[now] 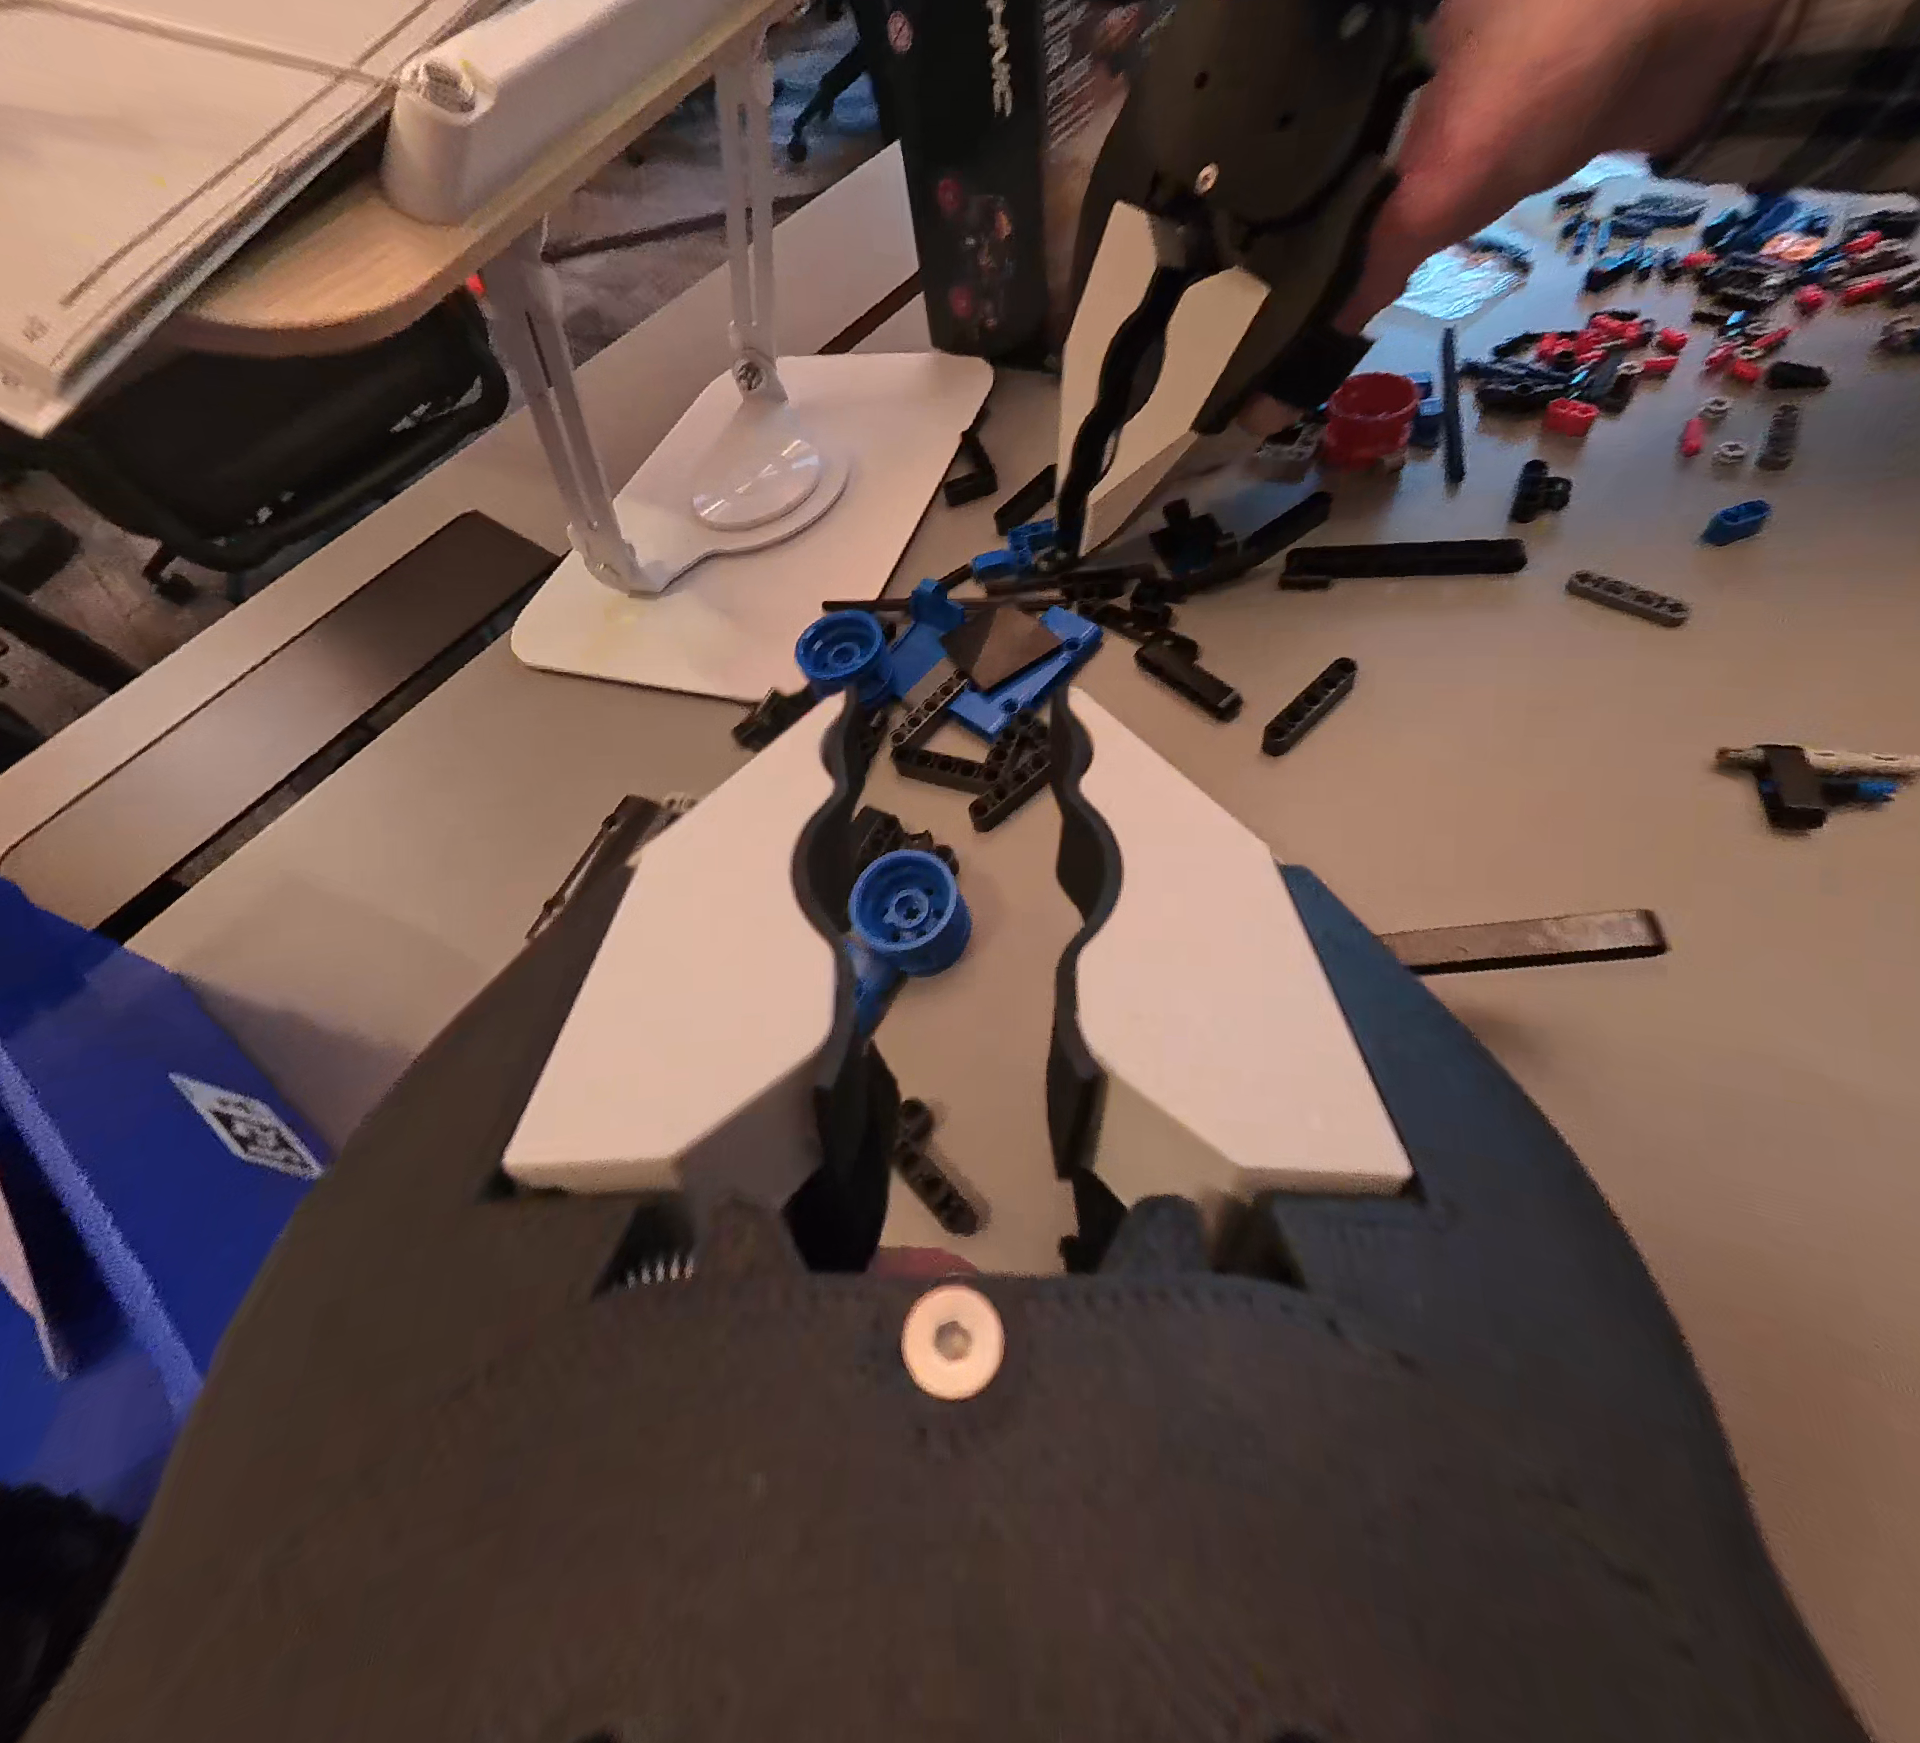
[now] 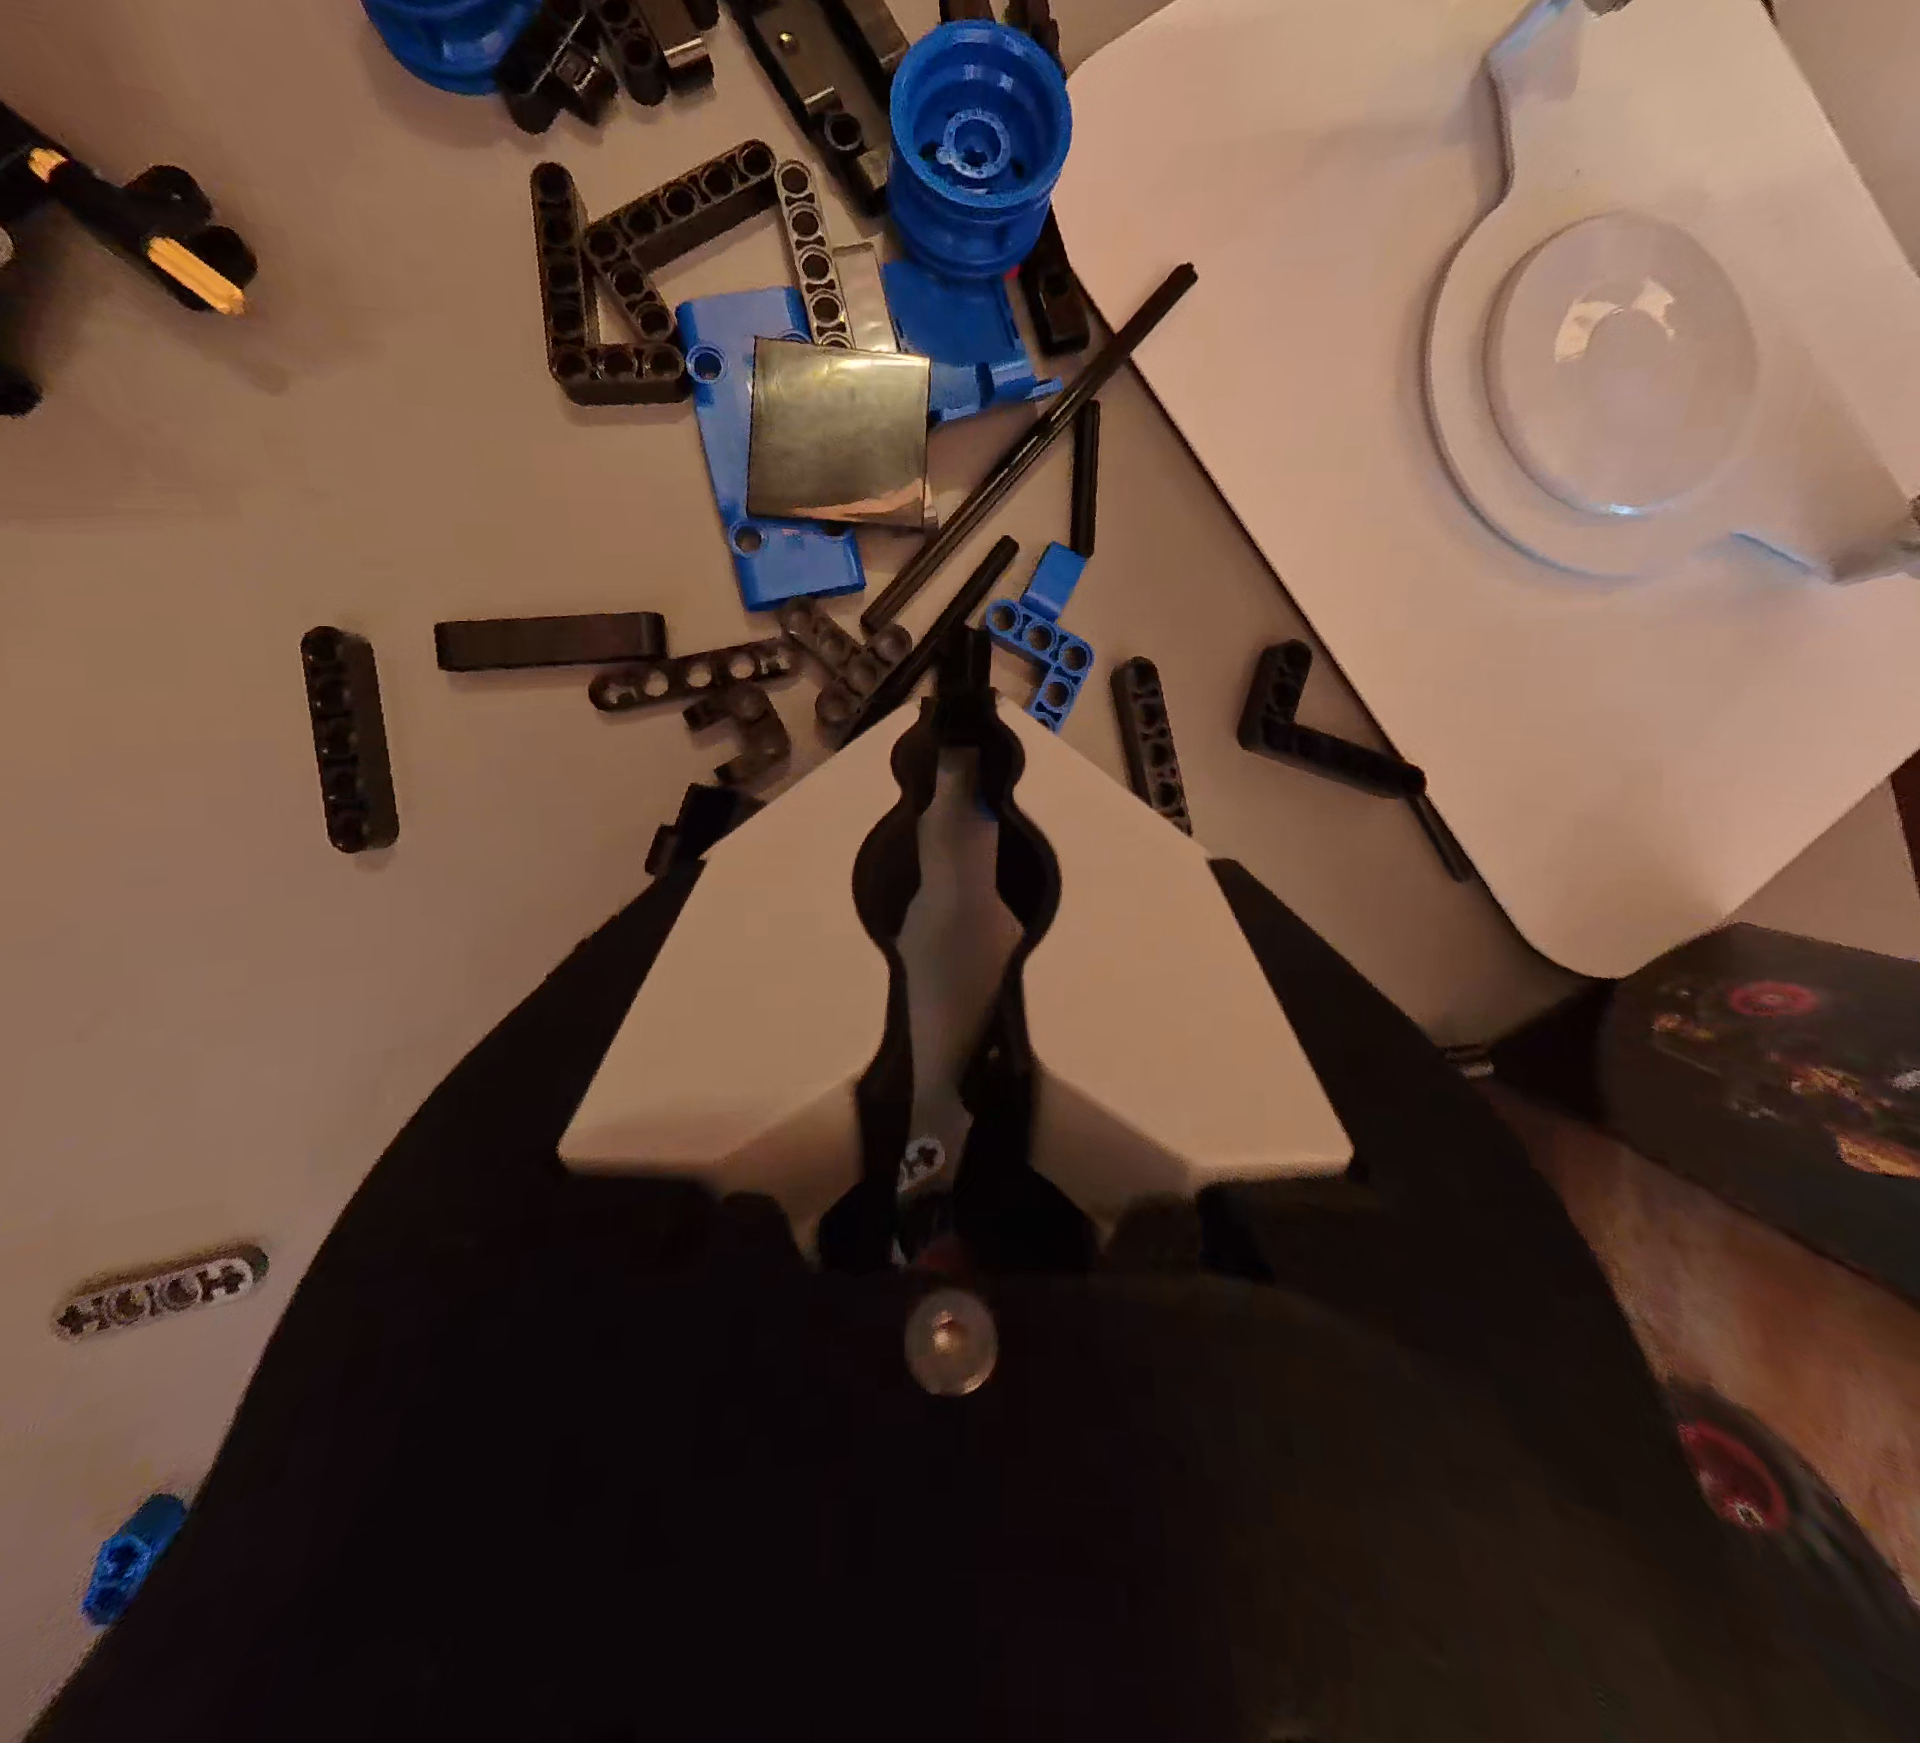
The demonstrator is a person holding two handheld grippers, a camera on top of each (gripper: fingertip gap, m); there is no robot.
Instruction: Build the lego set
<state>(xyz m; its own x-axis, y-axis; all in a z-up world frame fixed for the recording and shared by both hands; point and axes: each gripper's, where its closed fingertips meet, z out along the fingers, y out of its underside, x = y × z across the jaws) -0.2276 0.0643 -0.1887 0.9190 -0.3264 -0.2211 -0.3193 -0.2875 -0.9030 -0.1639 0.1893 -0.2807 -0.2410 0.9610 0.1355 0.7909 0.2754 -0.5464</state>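
The right gripper (image 2: 961, 706) points almost straight down at the table (image 2: 208, 498) and its jaws are pinched onto a small black pin (image 2: 964, 667), a connector by the look of it, held at the very tips; that grip suits a part too small for the wider scallops further back. It hangs just above a blue angle piece (image 2: 1044, 644) and 2 thin black axles (image 2: 1029, 446), probably so the pin can be lifted clear of the clutter. The left gripper (image 1: 951, 706) is spread wide and holds nothing; it hovers low over the same heap, with 1 blue wheel hub (image 1: 909, 914) showing between its fingers and a 2nd blue wheel hub (image 1: 842, 654) beside its left tip, perhaps waiting to steady a part. The lego pieces are loose: black beams (image 2: 348, 737) and a blue panel (image 2: 779, 550) with a dark flat sheet (image 2: 836, 436) on it lie here, while red and black parts (image 1: 1610, 343) lie well apart to the side. The build looks barely begun. The white stand base (image 2: 1351, 291) crowds the heap's edge.
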